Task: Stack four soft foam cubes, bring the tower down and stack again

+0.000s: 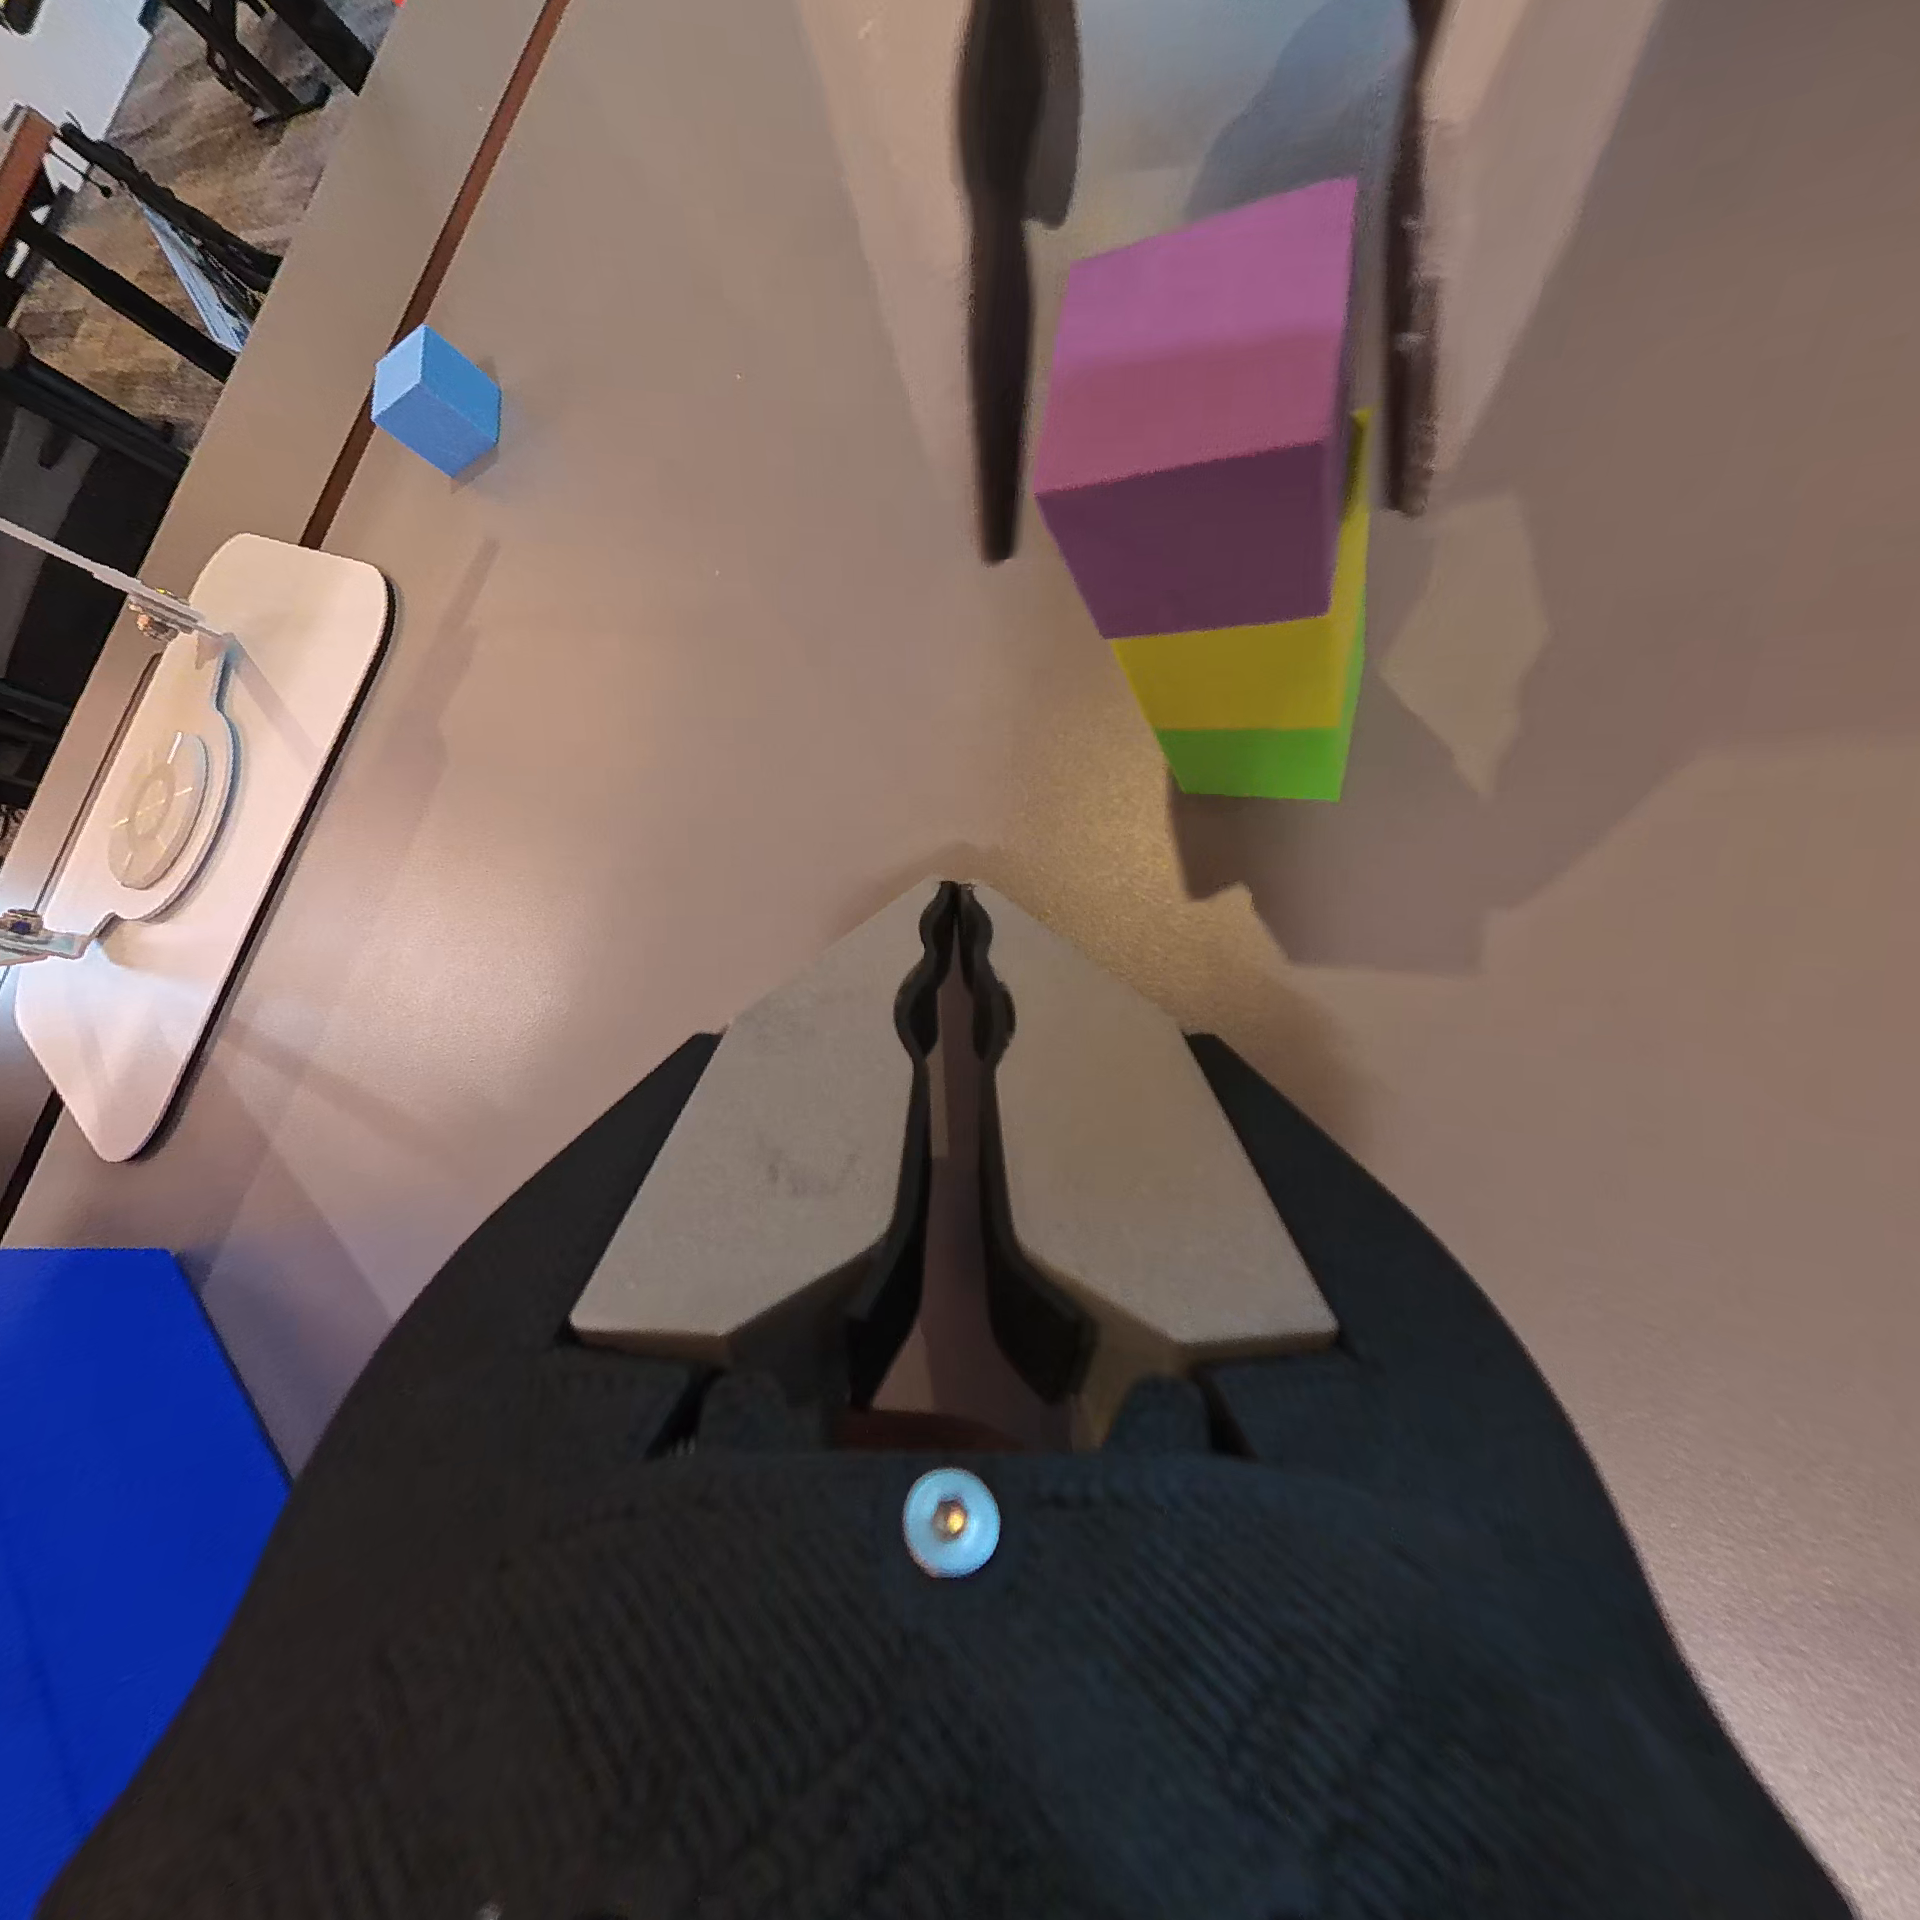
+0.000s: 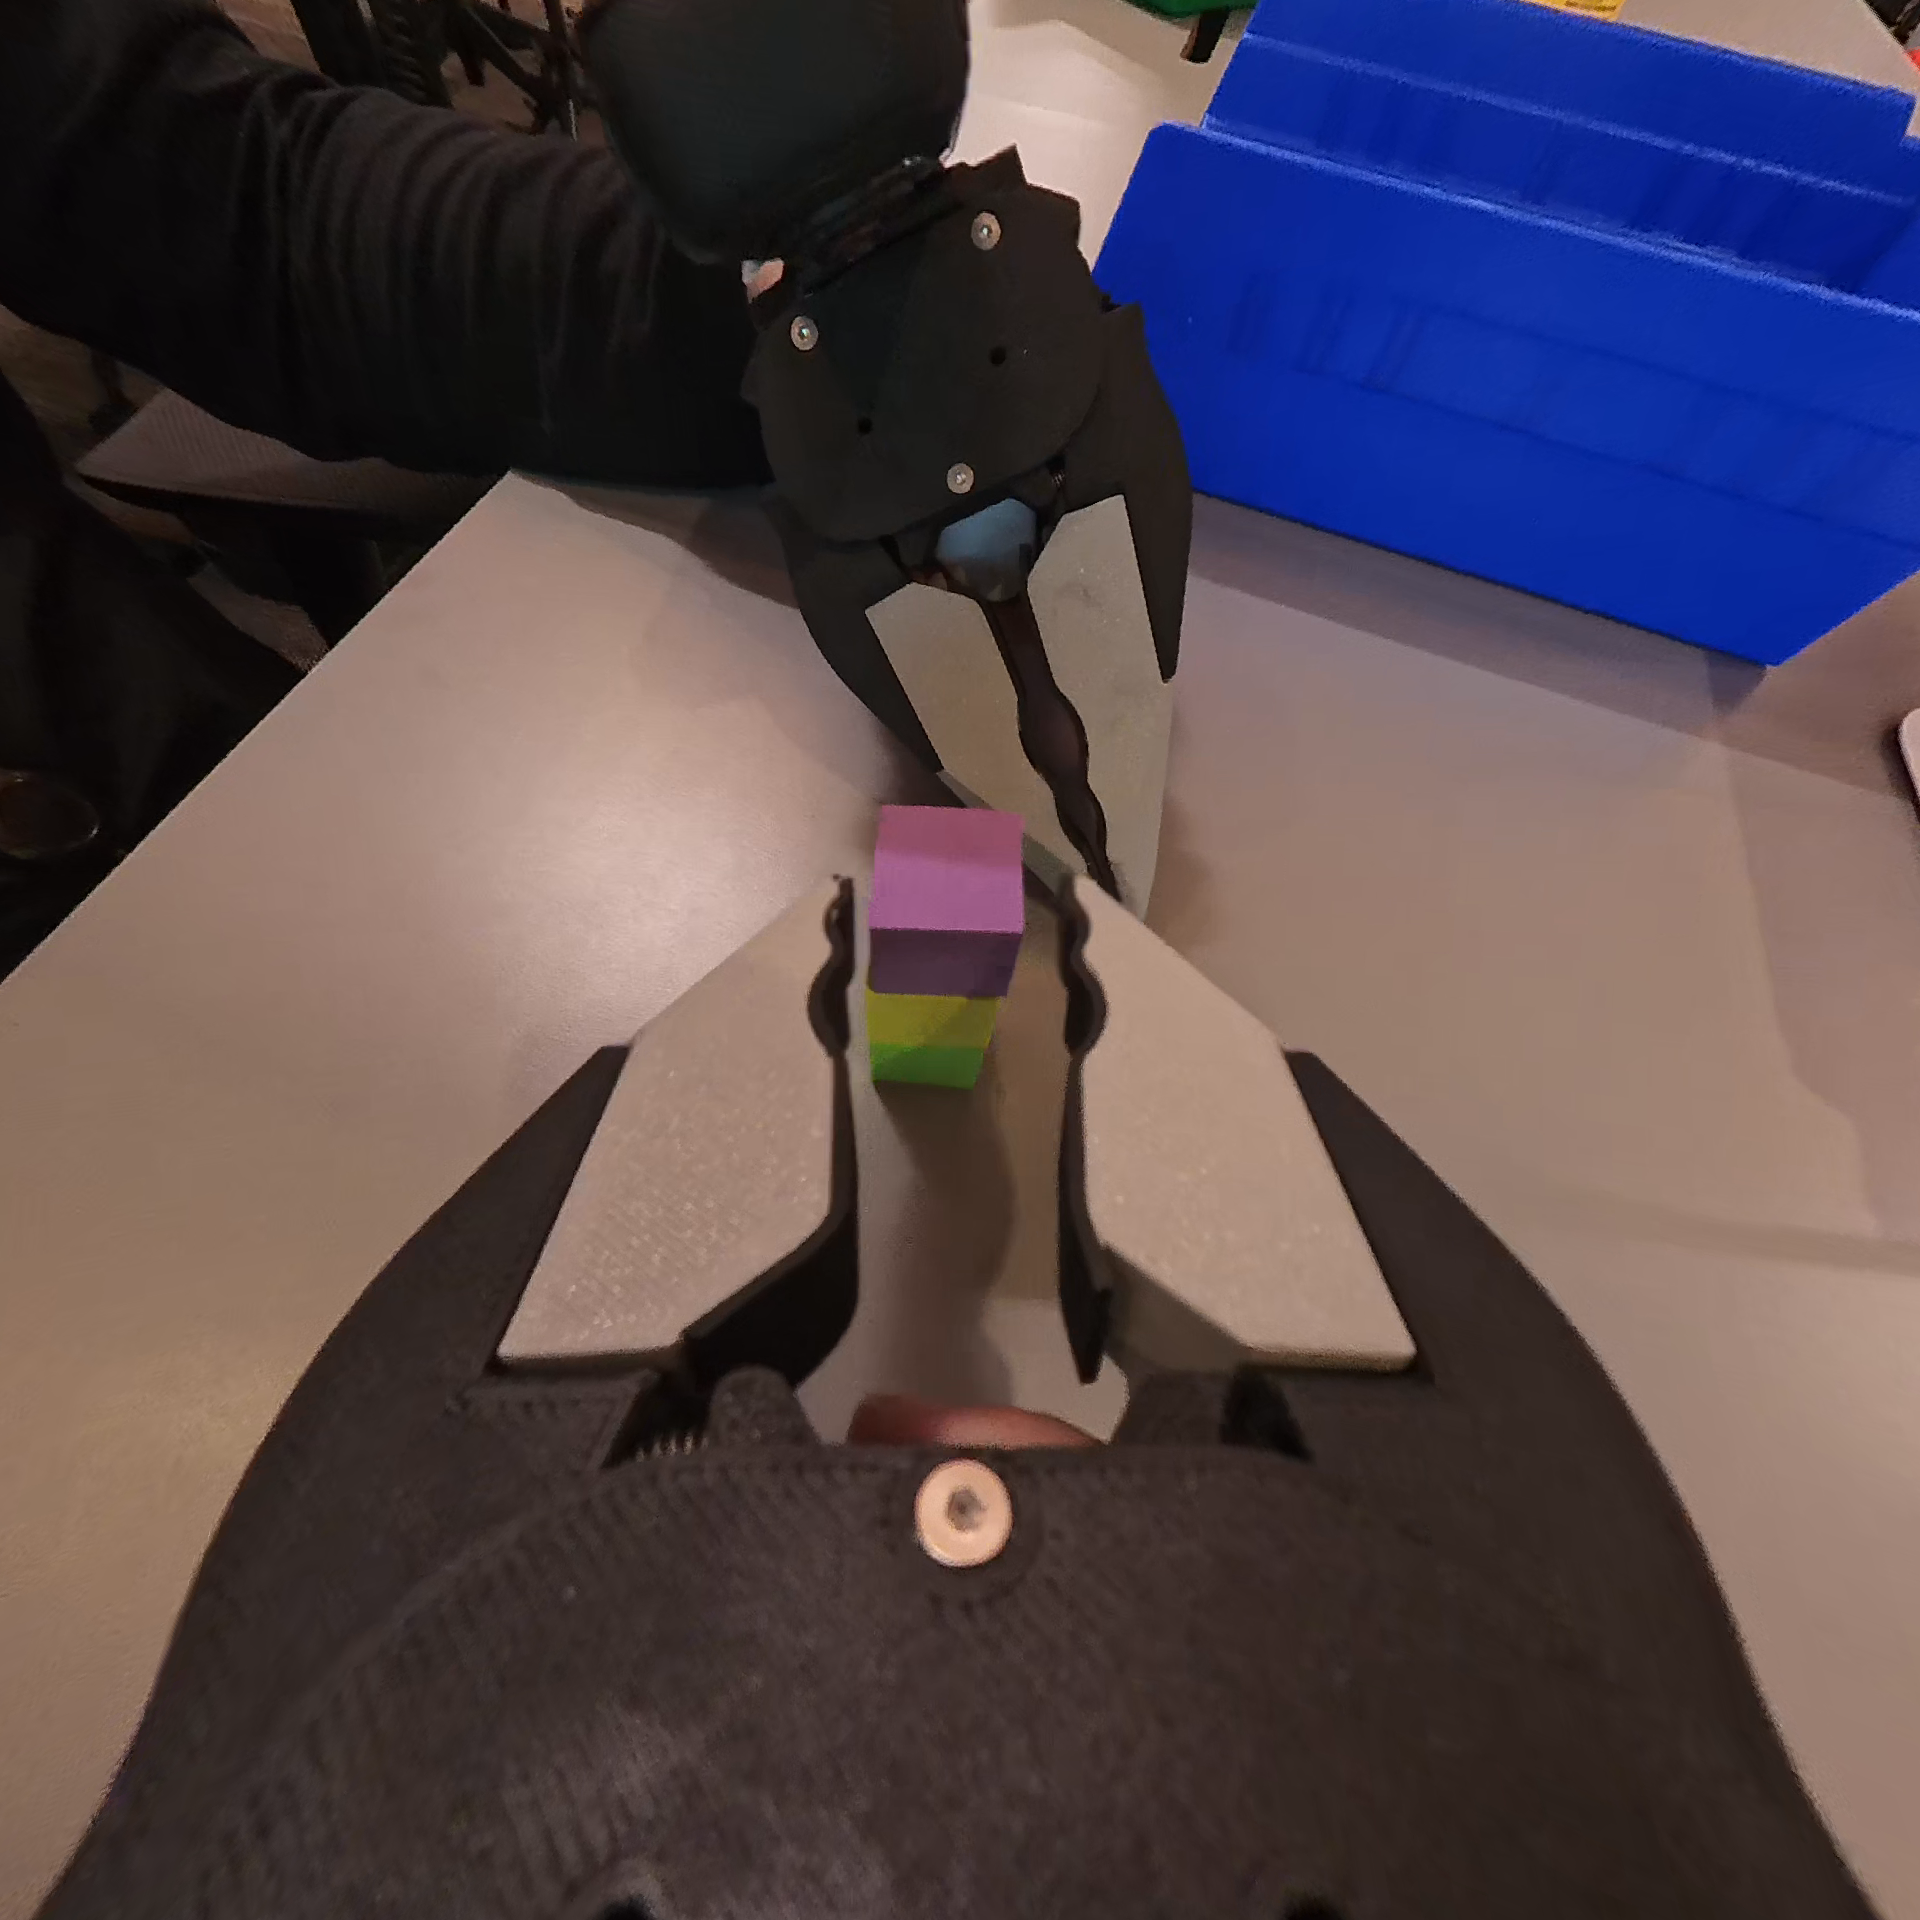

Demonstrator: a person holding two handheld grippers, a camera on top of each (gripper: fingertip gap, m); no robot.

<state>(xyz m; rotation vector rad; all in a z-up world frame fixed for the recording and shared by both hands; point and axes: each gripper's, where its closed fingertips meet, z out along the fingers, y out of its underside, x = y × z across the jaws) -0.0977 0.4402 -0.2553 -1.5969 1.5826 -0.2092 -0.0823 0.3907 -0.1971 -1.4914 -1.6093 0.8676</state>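
Standing on the table [image 2: 416, 935]: a three-high tower, purple cube [image 2: 945, 883] on yellow cube [image 2: 925, 1020] on green cube [image 2: 925, 1065].

Right tool [image 2: 954, 914]: jaws spread either side of purple, seemingly not touching.

Left tool [image 1: 958, 902]: closed, empty, at tower's 12 o'clock.

Blue cube [image 1: 436, 400]: apart, 10 o'clock in left wrist view.

Risk: a finger clipping purple could topple the soft stack.

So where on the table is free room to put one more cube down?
Bare table lies wide between the tower and the table's edge, and also between the blue cube and the purple cube. It is crowded at the tower itself: the open right claw flanks it, and the shut left claw points at it. The blue bin fills one corner.
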